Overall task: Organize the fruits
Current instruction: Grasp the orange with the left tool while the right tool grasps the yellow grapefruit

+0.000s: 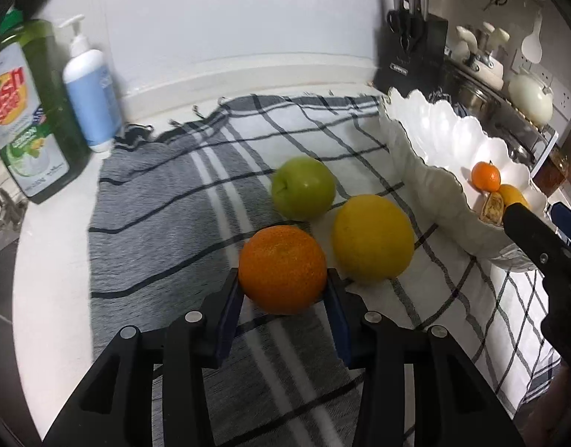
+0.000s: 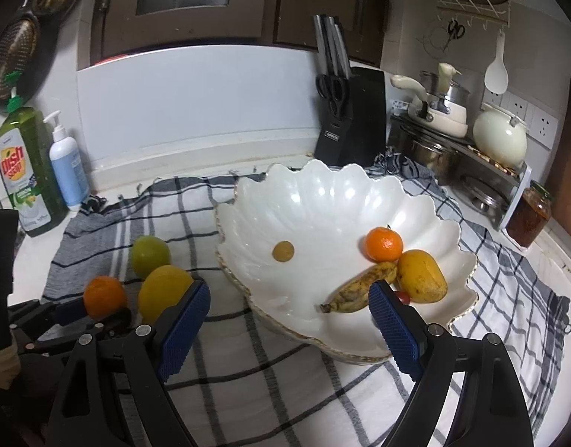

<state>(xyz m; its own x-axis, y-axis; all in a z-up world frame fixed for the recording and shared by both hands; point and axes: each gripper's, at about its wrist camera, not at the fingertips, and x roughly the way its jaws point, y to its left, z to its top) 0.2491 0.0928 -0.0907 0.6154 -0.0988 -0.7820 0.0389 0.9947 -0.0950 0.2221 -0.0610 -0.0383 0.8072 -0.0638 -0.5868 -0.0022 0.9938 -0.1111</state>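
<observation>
Checked cloth (image 1: 155, 201) is covering the table, and on it my left fingers (image 1: 283, 290) are closing on the orange (image 1: 281, 270), one pad touching each side. Just beyond it the lemon (image 1: 373, 238) and green apple (image 1: 303, 188) are waiting. My right fingers (image 2: 289, 320) are standing wide and empty before the white bowl (image 2: 322, 201). Next I am lifting the orange cleanly, I think, and carrying it into that bowl.
</observation>
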